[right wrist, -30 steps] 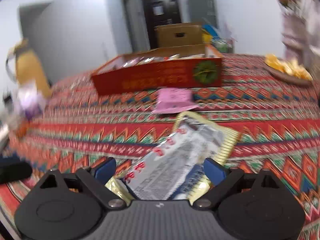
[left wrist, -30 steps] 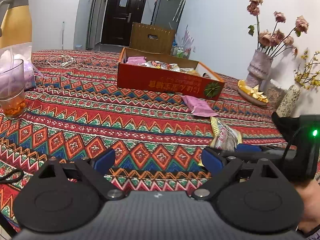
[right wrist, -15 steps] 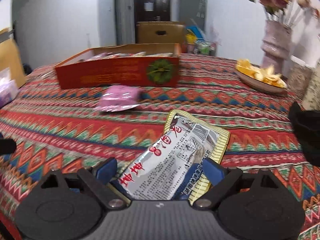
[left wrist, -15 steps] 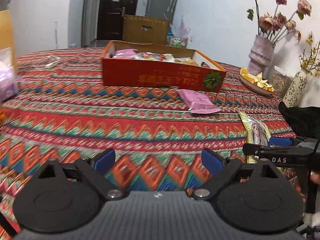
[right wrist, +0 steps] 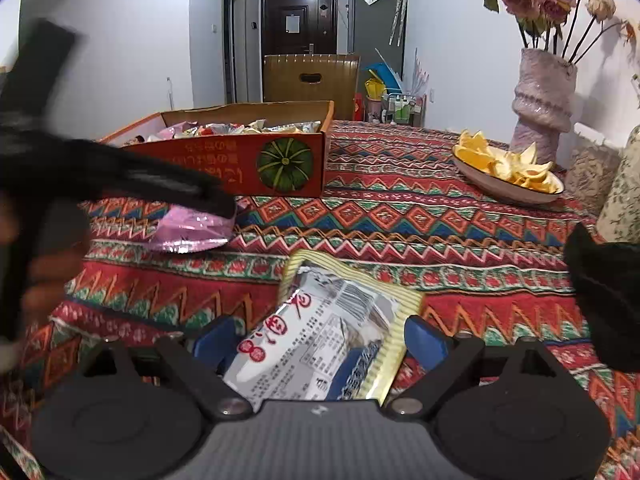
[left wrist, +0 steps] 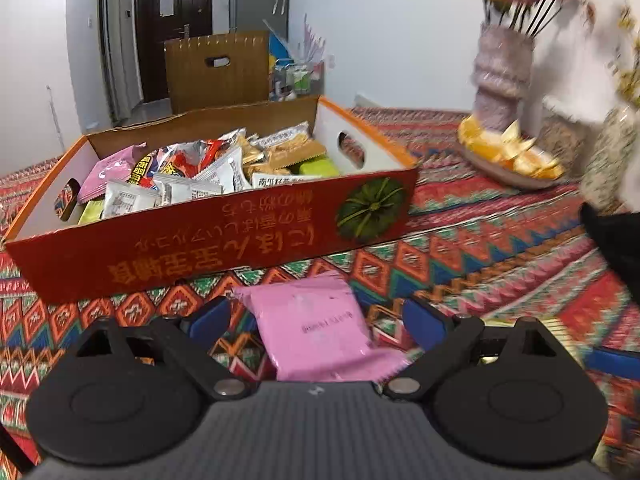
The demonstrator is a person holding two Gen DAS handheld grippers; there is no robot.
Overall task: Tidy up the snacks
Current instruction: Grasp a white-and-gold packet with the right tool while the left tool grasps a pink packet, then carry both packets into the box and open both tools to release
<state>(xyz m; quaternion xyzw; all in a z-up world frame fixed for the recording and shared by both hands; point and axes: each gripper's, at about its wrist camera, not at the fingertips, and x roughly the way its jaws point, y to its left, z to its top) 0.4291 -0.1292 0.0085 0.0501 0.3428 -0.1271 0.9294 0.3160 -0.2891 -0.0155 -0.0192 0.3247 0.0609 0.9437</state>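
A red cardboard box (left wrist: 248,236) full of snack packets stands on the patterned tablecloth; it also shows in the right wrist view (right wrist: 224,160). A pink snack packet (left wrist: 320,336) lies in front of the box, between the open fingers of my left gripper (left wrist: 318,320). In the right wrist view the pink packet (right wrist: 192,228) lies under the blurred left gripper. A silver and yellow snack packet (right wrist: 332,336) lies on the cloth between the open fingers of my right gripper (right wrist: 320,340).
A plate of orange peels (right wrist: 508,172) and a pink vase with dried roses (right wrist: 544,100) stand at the right. A speckled vase (right wrist: 624,196) is at the far right. A dark object (right wrist: 604,304) sits at the right edge.
My left gripper moved forward and right across the table, up to the pink packet by the box. My right gripper stayed around the silver packet, turning slightly.
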